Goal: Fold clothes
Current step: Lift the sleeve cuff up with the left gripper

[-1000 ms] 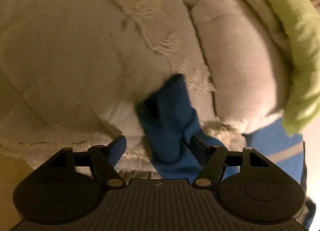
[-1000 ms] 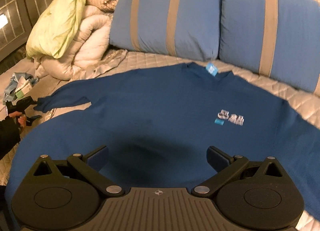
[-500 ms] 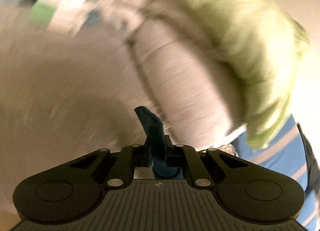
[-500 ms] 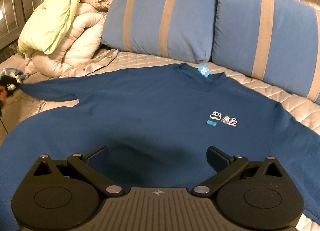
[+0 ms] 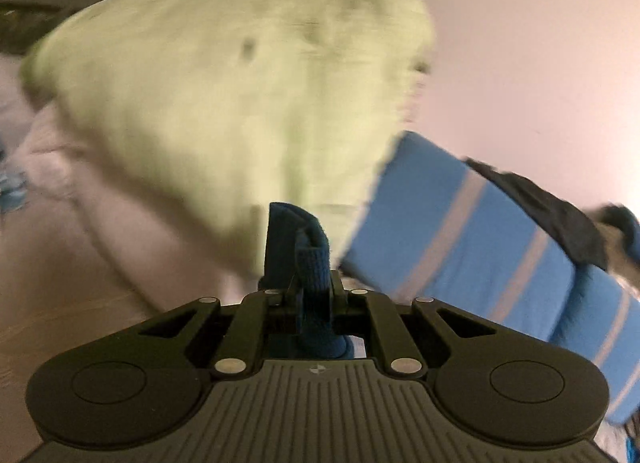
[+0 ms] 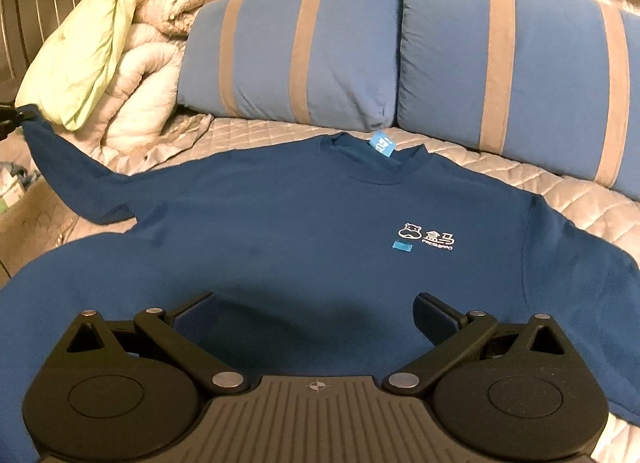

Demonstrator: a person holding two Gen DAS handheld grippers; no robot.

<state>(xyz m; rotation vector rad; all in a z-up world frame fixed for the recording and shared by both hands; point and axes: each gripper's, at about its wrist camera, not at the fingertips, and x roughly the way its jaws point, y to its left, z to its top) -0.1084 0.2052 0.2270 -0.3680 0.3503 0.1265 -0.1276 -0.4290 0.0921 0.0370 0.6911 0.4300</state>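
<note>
The left gripper (image 5: 304, 283) has just closed its jaws on the cuff (image 5: 310, 259) of the shirt's (image 6: 304, 231) left sleeve (image 6: 80, 183); a second ago they stood apart around it, and now they are clamped on the blue knit. The sleeve, which lay on the bed (image 6: 540, 183) then, is now lifted and stretched taut toward the quilts (image 6: 132, 75) at the far left, with the green blanket (image 5: 224, 103) blurred ahead of the gripper. The shirt body lies flat, chest up, collar toward the two striped pillows (image 6: 400, 51). The right gripper (image 6: 316, 315) hovers over the hem, jaws wide apart and holding nothing, barely moved. By my reading, the sleeve is ready to be carried across the chest for the first fold.
</note>
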